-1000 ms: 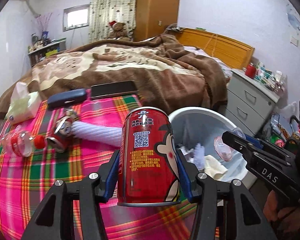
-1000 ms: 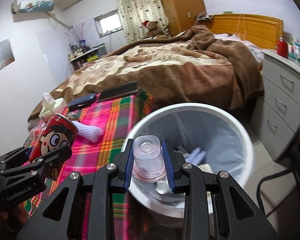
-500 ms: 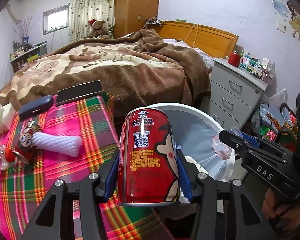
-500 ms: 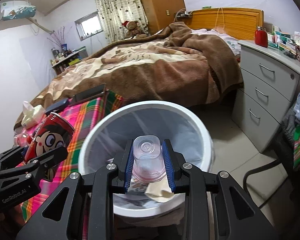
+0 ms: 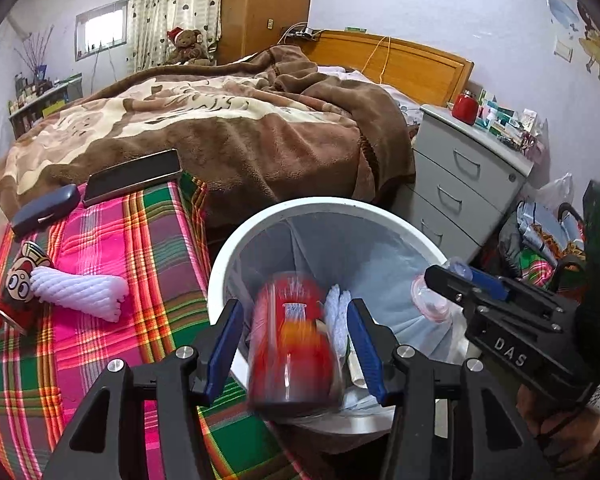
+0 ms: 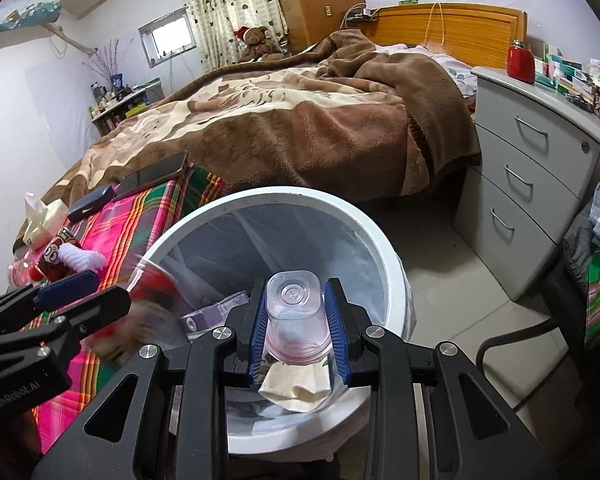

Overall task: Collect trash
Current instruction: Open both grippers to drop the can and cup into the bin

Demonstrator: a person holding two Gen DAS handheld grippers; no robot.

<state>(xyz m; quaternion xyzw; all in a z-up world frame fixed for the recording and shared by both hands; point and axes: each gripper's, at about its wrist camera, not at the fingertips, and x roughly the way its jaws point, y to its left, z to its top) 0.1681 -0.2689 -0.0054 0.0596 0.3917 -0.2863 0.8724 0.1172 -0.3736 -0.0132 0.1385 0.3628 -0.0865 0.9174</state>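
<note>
My left gripper (image 5: 296, 344) is open over the near rim of the white trash bin (image 5: 260, 224). A red drink can (image 5: 294, 340) is blurred between the spread blue pads, apart from both, dropping toward the bin. My right gripper (image 6: 296, 322) is shut on a clear plastic cup (image 6: 296, 316) with pink residue, held over the bin (image 6: 384, 252). The bin holds a beige wrapper (image 6: 296, 388), white gloves (image 5: 338, 312) and a purple box (image 6: 216, 312). The right gripper also shows in the left wrist view (image 5: 452, 280).
A plaid-covered table (image 5: 148, 240) left of the bin holds a second red can (image 5: 20, 284), a white knitted roll (image 5: 76, 292), a dark case (image 5: 46, 208) and a phone (image 5: 134, 176). A bed (image 5: 220, 128) lies behind, grey drawers (image 5: 460, 184) to the right.
My left gripper opened and let go of the red can, which now falls blurred toward the bin. Both grippers moved farther over the bin. The right still holds the cup.
</note>
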